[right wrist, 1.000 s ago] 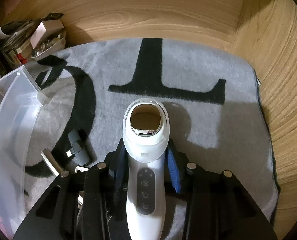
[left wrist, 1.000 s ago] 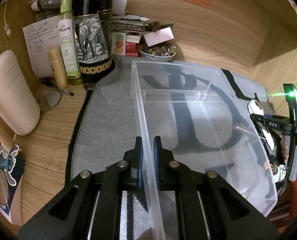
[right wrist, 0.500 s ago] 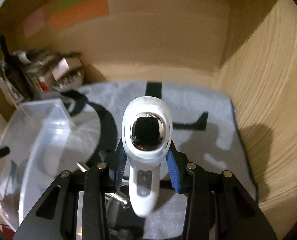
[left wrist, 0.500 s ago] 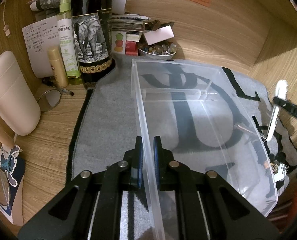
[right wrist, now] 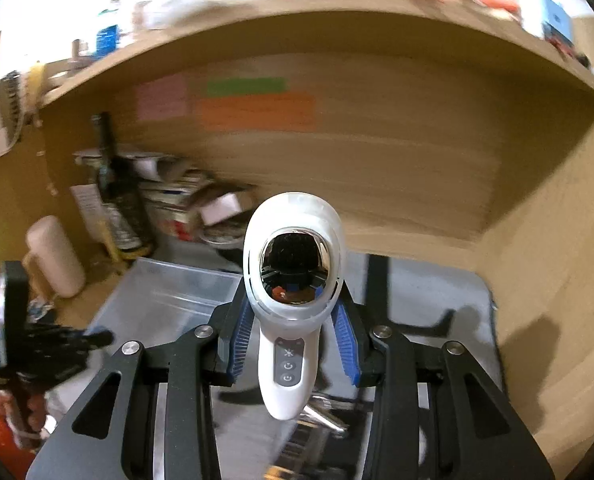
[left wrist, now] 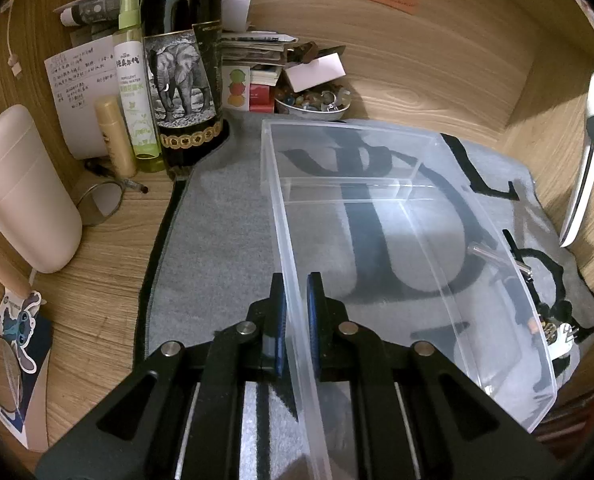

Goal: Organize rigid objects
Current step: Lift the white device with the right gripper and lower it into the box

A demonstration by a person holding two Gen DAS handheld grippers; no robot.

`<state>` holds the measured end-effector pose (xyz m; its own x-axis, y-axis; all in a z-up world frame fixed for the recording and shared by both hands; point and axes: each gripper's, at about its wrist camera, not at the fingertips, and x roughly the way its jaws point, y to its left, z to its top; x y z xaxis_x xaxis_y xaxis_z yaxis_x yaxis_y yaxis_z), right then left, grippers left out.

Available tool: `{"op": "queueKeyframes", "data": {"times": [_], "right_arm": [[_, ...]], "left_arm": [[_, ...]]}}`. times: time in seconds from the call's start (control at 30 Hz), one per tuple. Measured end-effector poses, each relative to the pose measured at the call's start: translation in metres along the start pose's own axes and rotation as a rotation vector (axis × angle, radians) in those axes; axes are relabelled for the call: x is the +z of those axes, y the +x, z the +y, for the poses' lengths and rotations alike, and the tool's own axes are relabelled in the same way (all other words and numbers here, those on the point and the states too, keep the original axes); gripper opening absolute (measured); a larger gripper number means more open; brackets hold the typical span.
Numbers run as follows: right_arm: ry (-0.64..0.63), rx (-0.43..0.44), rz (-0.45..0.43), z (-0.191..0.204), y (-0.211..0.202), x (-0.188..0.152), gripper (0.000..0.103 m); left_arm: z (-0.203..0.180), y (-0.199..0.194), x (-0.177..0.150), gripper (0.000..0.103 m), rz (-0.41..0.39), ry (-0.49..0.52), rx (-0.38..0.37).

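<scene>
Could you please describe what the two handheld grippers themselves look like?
Both the left gripper and the right gripper have matte black angular linkage arms with round silver pivot pins. Their fingers carry ribbed blue pads. No cables or markings show.

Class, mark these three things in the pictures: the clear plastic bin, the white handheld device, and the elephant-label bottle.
clear plastic bin [left wrist: 413,136], left wrist view, on its far rim.
white handheld device [right wrist: 289,364], right wrist view, on its button panel.
elephant-label bottle [left wrist: 181,76], left wrist view, on the elephant label.
</scene>
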<state>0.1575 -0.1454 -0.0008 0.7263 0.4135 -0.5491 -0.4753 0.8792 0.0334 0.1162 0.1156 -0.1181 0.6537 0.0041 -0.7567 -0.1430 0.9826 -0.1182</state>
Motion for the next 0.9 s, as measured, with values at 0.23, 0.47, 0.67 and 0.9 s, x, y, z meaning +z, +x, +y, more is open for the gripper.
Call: {"op": "queueKeyframes", "data": {"times": [0.23, 0.47, 0.67, 0.9], "right_arm": [[-0.065, 0.108, 0.001, 0.041, 0.009, 0.003, 0.035], [-0.092, 0.180, 0.079, 0.068, 0.035, -0.006, 0.035], [-0.111, 0.200, 0.195, 0.082, 0.071, -0.018, 0.035], [-0.143, 0.212, 0.297, 0.092, 0.099, -0.028, 0.035]], "left_arm": [[-0.001, -0.001, -0.001, 0.010, -0.004, 0.006, 0.000], [-0.001, -0.002, -0.001, 0.011, -0.009, 0.018, -0.002], [-0.001, -0.002, -0.002, 0.011, -0.015, 0.022, -0.007], [0.001, -0.002, -0.002, 0.011, -0.022, 0.010, -0.020]]}}
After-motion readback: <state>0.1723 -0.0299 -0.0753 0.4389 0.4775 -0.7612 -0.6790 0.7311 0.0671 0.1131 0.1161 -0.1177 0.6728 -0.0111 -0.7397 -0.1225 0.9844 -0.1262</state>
